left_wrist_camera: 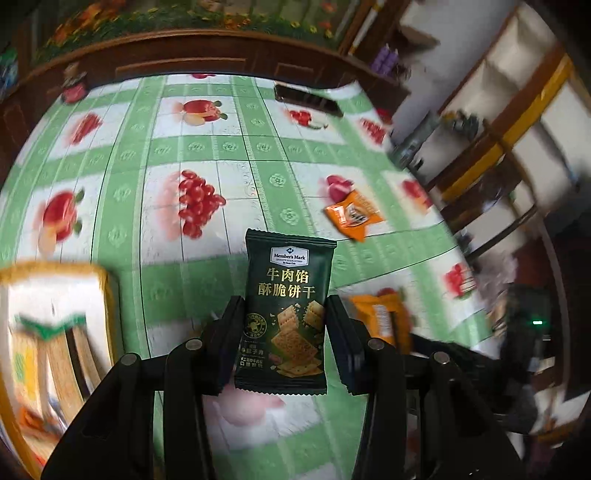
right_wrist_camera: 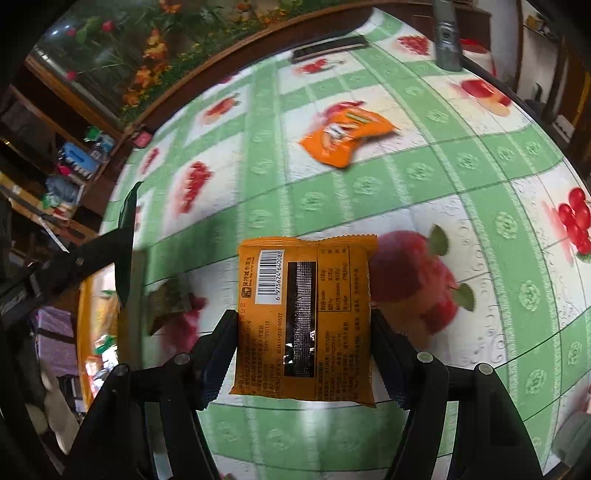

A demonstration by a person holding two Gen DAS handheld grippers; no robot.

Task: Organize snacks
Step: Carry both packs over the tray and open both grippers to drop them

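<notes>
Snack count: 3 packets in all, 1 dark green and 2 orange. Left gripper (left_wrist_camera: 282, 332) has its jaws clamped on the dark green cracker packet (left_wrist_camera: 286, 310), held upright at lower centre of the left view, lifted over the table. Right gripper (right_wrist_camera: 304, 354) has its jaws clamped on 1 orange packet (right_wrist_camera: 304, 321), back side w/ barcode facing the cam, at lower centre of the right view; the same packet shows blurred at lower right of the left view. 2nd orange packet (left_wrist_camera: 352, 214) lies flat on the tablecloth (left_wrist_camera: 207, 147), centre right in the left view, upper centre in the right view, well apart from both grippers. 1 box (left_wrist_camera: 55, 332) w/ a yellow rim sits at lower left of the left view, contents too blurred to count. 1 dark phone-like slab (left_wrist_camera: 306, 99) lies near the far table edge, upper centre. 1 grey cylinder (right_wrist_camera: 447, 37) stands at the table's edge, upper right of the right view. Room: wide bare cloth across the middle and left of the table, btw the box and the loose packet. Far edge is bounded by a wooden ledge w/ flowers (left_wrist_camera: 166, 22); the right edge drops off to wooden chairs (left_wrist_camera: 498, 147).
</notes>
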